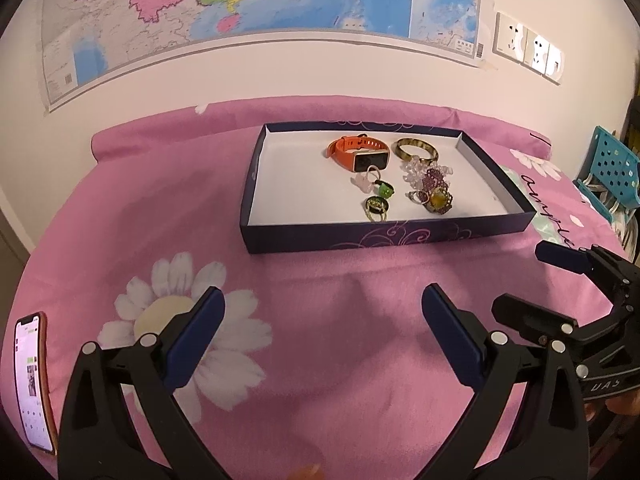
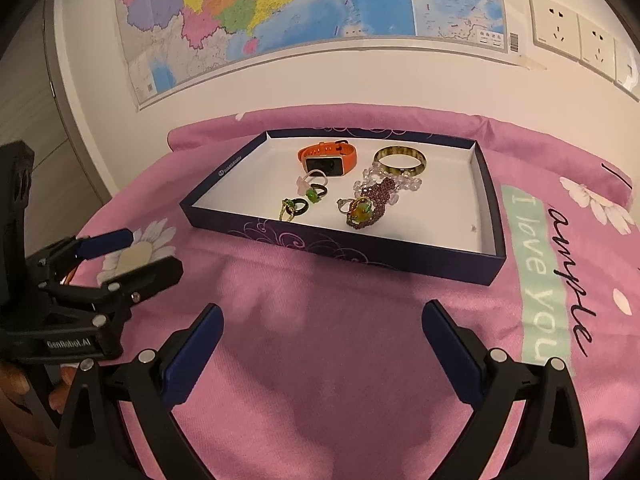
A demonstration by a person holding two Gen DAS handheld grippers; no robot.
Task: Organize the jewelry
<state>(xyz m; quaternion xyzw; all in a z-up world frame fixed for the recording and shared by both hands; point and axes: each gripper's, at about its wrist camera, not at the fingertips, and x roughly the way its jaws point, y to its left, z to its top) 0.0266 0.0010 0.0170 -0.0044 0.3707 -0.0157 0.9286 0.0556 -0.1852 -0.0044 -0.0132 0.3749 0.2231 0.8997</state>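
A shallow dark-blue box (image 1: 344, 238) (image 2: 360, 252) with a white floor sits on the pink blanket. In it lie an orange smartwatch (image 1: 360, 154) (image 2: 328, 158), a green-brown bangle (image 1: 416, 150) (image 2: 400, 160), a clear and purple bead bracelet (image 1: 430, 176) (image 2: 380, 192), an amber brooch (image 1: 438, 200) (image 2: 362, 212) and several rings (image 1: 376, 204) (image 2: 294, 208). My left gripper (image 1: 322, 308) is open and empty, short of the box's near wall. My right gripper (image 2: 322, 326) is open and empty, also in front of the box. Each gripper shows in the other's view: the right one (image 1: 560, 256), the left one (image 2: 108, 244).
The pink flowered blanket (image 1: 304, 320) covers the surface. A lit phone (image 1: 34, 380) lies at the left edge. A teal perforated basket (image 1: 608, 168) stands at the far right. A wall map (image 2: 304, 4) and sockets (image 2: 576, 36) are behind.
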